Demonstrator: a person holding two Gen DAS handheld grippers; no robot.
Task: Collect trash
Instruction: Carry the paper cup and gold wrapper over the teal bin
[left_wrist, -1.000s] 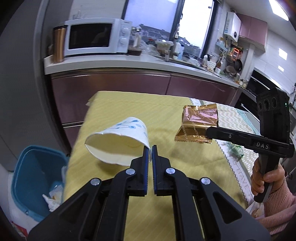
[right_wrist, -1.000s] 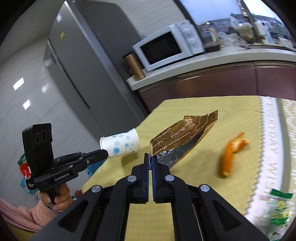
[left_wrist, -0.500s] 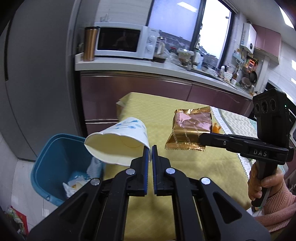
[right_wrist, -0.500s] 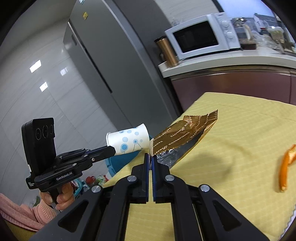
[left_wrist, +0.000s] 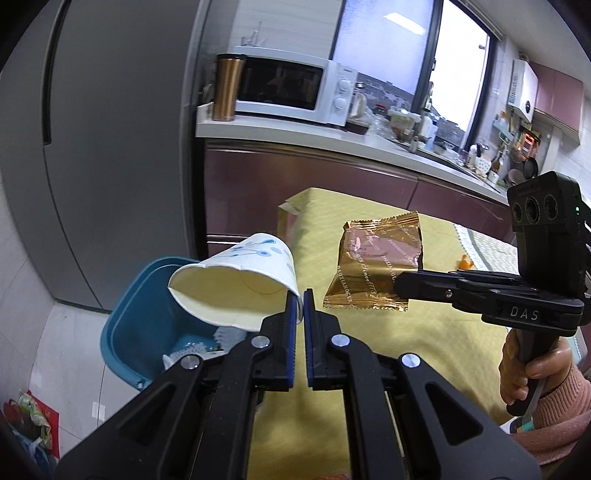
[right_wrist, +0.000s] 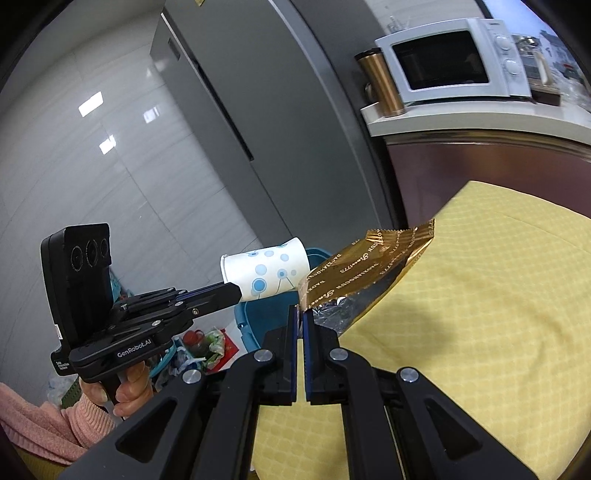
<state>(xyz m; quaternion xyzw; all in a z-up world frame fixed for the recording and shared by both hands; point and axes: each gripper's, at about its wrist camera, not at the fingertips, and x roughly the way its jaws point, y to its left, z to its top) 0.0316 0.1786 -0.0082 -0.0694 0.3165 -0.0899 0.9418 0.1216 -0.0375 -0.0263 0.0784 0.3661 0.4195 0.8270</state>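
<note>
A kitchen with a tall grey fridge, a white microwave on the counter and a table under a yellow cloth. On the floor by the table, a blue plastic bin. Left gripper pinching the rim of a white paper cup with blue dots, up in the air above the bin. Right gripper pinching a corner of a shiny gold snack wrapper, up over the table edge, just beside the cup.
</note>
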